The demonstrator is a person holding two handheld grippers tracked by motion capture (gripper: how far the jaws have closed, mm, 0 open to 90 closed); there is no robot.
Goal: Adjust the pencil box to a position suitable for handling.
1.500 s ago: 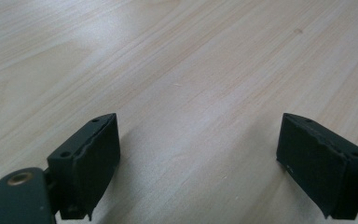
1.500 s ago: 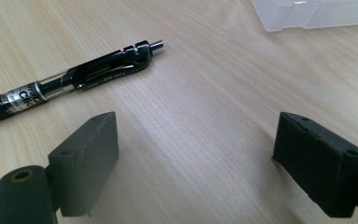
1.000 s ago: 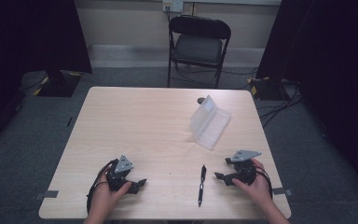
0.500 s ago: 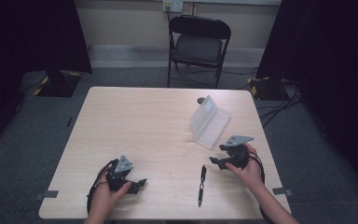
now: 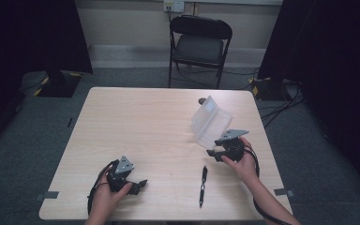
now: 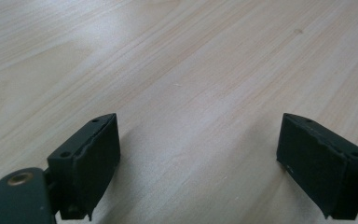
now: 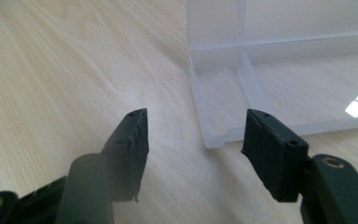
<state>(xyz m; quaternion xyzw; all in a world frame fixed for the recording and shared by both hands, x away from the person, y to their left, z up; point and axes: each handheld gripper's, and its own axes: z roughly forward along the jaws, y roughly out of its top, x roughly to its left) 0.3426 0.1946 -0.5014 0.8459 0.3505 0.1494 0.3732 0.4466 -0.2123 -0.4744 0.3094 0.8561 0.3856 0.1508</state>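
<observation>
Two grippers work the table. Right gripper point(image 5: 214, 153) sits at the near corner of one clear plastic case point(image 5: 210, 122), which lies open with its lid propped up on the right half of the wooden table point(image 5: 136, 126). In the right gripper view its jaws, which have just been closing, stand partly apart with nothing between them, the case's corner just ahead. Left gripper point(image 5: 138, 184) rests near the front edge, jaws spread wide over bare wood. One black pen point(image 5: 203, 185) lies between the two hands. One black folding chair point(image 5: 199, 44) stands beyond the table.
</observation>
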